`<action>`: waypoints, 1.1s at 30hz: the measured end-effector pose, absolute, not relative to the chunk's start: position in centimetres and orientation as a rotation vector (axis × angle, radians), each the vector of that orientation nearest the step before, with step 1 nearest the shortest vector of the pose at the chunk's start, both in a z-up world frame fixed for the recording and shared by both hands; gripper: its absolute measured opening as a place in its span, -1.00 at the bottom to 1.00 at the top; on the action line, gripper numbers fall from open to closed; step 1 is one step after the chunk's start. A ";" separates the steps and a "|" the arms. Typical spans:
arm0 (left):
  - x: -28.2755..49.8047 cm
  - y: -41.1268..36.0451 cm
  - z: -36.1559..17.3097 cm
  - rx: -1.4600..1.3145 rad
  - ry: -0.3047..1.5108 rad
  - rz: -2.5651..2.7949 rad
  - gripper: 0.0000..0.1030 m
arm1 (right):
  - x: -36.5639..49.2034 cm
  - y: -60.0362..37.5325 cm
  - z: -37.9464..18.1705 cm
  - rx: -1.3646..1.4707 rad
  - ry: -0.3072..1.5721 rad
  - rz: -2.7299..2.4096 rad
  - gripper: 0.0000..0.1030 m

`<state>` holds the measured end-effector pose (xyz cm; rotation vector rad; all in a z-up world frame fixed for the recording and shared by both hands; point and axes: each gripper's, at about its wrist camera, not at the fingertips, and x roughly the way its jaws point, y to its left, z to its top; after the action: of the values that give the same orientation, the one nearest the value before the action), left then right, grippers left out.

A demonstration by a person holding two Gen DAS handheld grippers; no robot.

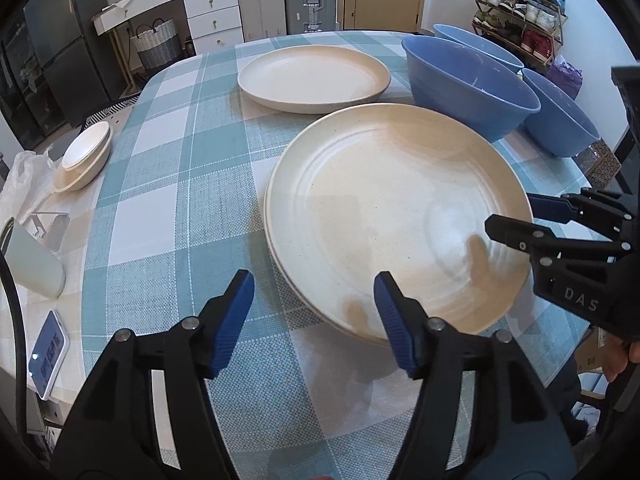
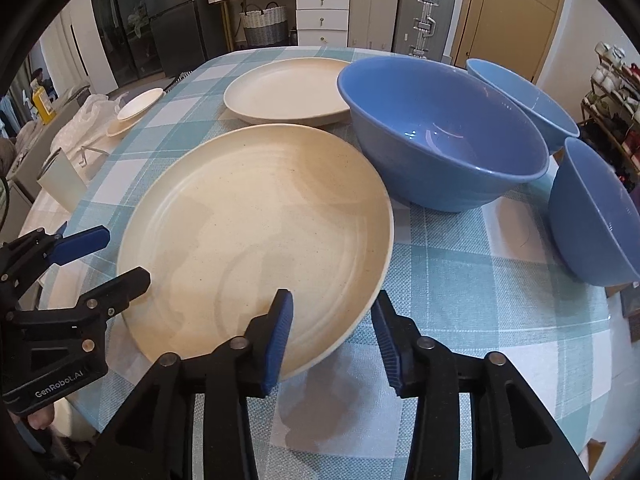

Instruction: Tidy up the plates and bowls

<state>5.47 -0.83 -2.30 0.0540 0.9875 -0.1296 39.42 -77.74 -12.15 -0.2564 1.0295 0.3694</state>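
A large cream plate lies near me on the checked tablecloth, seemingly on top of another plate. A second cream plate lies farther back. Three blue bowls stand to the right: a big one, one behind it and one nearer the edge. My left gripper is open, its right finger over the near plate's rim. My right gripper is open, straddling that plate's near rim without gripping it.
Small cream dishes are stacked at the table's left edge. A pale cup, a phone and a plastic bag lie left. The table edge curves close on the right.
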 end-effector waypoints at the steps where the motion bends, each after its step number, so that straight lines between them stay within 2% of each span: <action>1: 5.5 -0.6 -2.3 0.044 0.990 -0.133 0.22 | 39.4 -77.8 -12.1 -0.253 1.029 0.373 -0.17; 5: 5.6 0.0 -2.1 0.010 0.986 -0.128 0.41 | 39.6 -78.2 -11.9 -0.222 1.025 0.397 -0.03; 10: 5.5 0.6 -1.5 -0.028 0.964 -0.140 0.43 | 39.6 -78.7 -10.9 -0.183 1.008 0.414 0.04; 12: 5.6 0.9 -1.2 -0.053 0.956 -0.143 0.44 | 39.6 -79.1 -10.2 -0.163 0.989 0.420 0.19; 14: 5.6 1.3 -1.0 -0.089 0.948 -0.149 0.46 | 39.4 -79.5 -9.4 -0.140 0.966 0.442 0.47; 18: 5.5 1.9 -0.3 -0.140 0.927 -0.162 0.49 | 39.3 -80.3 -7.5 -0.104 0.922 0.469 0.73; 20: 5.5 2.1 0.0 -0.165 0.917 -0.164 0.50 | 39.3 -80.7 -6.5 -0.097 0.899 0.476 0.95; 28: 5.6 1.3 1.9 -0.172 0.859 -0.145 0.66 | 40.4 -81.7 -2.1 -0.079 0.802 0.517 0.99; 29: 5.7 1.1 2.1 -0.168 0.855 -0.152 0.75 | 40.6 -81.8 -1.6 -0.079 0.796 0.523 0.99; 30: 5.8 0.9 2.2 -0.167 0.854 -0.153 0.96 | 40.9 -81.8 -1.2 -0.080 0.790 0.534 0.99; 33: 6.1 0.4 2.6 -0.157 0.831 -0.140 0.96 | 41.5 -81.9 -0.2 -0.097 0.775 0.552 0.99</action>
<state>6.10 0.40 2.64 -0.1568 0.8307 -0.1404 41.49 -81.92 -0.17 -0.0965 0.7753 0.5519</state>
